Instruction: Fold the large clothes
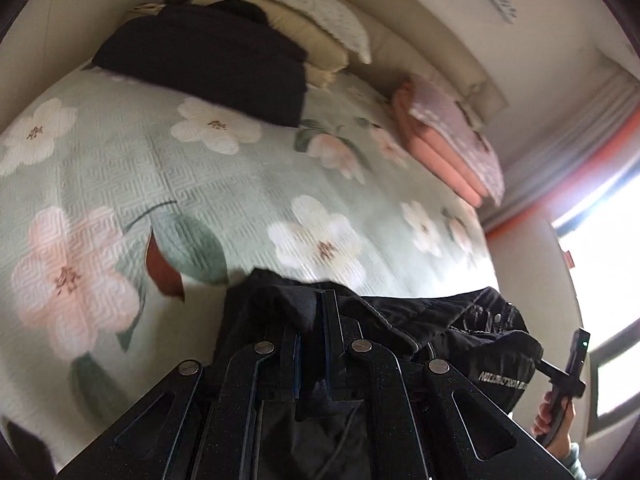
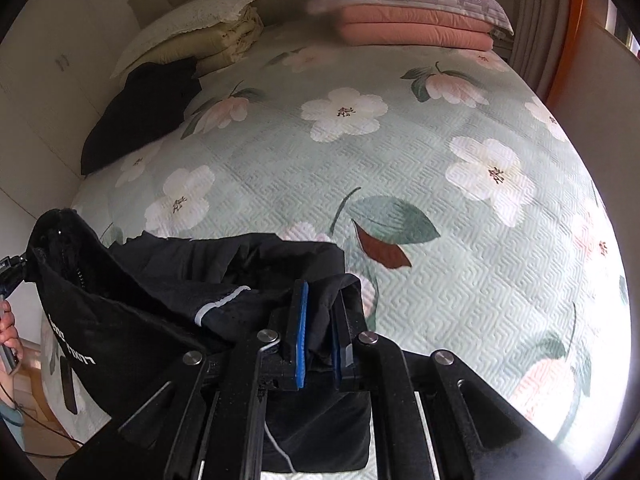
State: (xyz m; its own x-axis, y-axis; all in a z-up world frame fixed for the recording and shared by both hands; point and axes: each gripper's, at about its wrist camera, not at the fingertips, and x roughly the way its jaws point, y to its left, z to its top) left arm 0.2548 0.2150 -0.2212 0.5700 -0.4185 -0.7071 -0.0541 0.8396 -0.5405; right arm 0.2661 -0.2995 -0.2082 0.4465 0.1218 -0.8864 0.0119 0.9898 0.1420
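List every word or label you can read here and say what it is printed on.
White lettering on the black garment: shows reversed in the left wrist view and skewed in the right wrist view; too distorted to read with confidence.
No other text is legible on the bedspread or elsewhere.

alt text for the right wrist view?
The right gripper is shut on a black garment held over a bed with a green floral bedspread. Folded bedding and another dark garment lie at the far end.
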